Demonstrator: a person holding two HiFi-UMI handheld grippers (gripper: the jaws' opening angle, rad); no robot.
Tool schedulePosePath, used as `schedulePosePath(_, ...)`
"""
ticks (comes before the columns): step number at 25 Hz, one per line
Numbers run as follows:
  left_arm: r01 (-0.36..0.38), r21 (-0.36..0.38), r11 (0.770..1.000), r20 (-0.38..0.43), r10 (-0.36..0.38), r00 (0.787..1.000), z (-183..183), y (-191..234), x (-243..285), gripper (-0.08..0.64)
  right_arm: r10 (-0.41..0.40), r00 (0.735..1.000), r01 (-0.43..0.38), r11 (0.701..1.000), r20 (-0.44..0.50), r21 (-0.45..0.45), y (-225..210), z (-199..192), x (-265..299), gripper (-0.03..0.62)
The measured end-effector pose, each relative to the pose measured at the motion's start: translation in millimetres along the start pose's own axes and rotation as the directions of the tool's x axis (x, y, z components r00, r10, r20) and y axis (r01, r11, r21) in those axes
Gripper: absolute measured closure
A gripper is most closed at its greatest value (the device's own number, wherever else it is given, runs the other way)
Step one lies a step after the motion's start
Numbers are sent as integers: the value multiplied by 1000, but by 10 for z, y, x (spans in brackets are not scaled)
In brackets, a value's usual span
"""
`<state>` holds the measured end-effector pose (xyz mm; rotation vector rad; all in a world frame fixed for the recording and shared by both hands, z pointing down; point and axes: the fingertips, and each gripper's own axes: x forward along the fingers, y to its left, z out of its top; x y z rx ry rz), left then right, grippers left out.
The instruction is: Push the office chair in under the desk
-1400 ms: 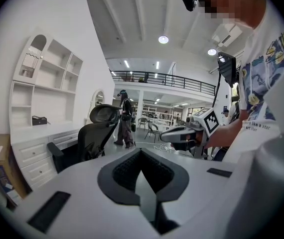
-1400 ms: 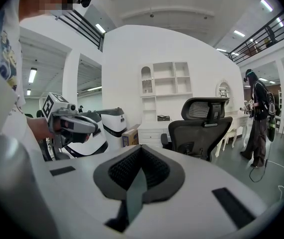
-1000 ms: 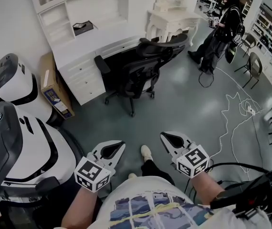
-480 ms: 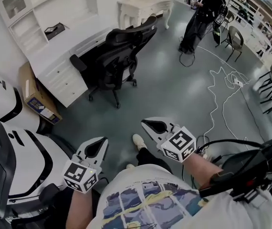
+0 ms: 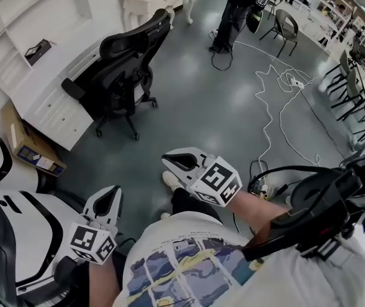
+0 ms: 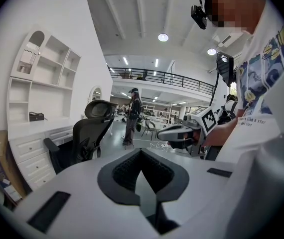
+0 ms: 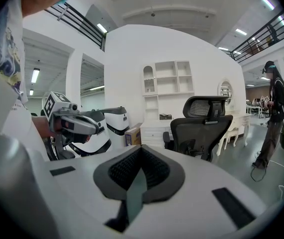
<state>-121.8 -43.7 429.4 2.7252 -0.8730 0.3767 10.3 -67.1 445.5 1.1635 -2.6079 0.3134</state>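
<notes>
Grey floor (image 5: 202, 101), office chair (image 5: 121, 69) facing desk (image 5: 49, 110) — left gripper (image 5: 113, 190), right gripper (image 5: 167, 160) closed, empty.

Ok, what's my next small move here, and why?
Probably walk toward the office chair, aiming both grippers at its backrest. The chair stands out from the white desk, a stretch of floor away, and the left gripper and right gripper are shut, empty and touching nothing.
</notes>
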Motion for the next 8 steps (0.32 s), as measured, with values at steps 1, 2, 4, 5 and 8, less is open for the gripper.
schedulePosePath(1,4,1,1000,-3,-4,1000,-4,-9,16,546,-2,1000,2,1000,-1,1,-11,-5,-9,568)
schedulePosePath(2,7,-1,1000,-6,-7,1000,-6,-14,33,546,-4,1000,4,1000,-1,3,-25,-10,-17,568)
schedulePosePath(4,7,-9,1000,-8,-7,1000,2,-12,69,546,-6,1000,6,1000,-3,6,-57,-16,-21,568)
schedulePosePath(5,6,-12,1000,-8,-6,1000,9,-9,89,546,-6,1000,6,1000,-3,7,-73,-19,-20,568)
schedulePosePath(8,7,-17,1000,-8,-7,1000,29,-6,148,546,-4,1000,4,1000,-4,7,-123,-28,-14,568)
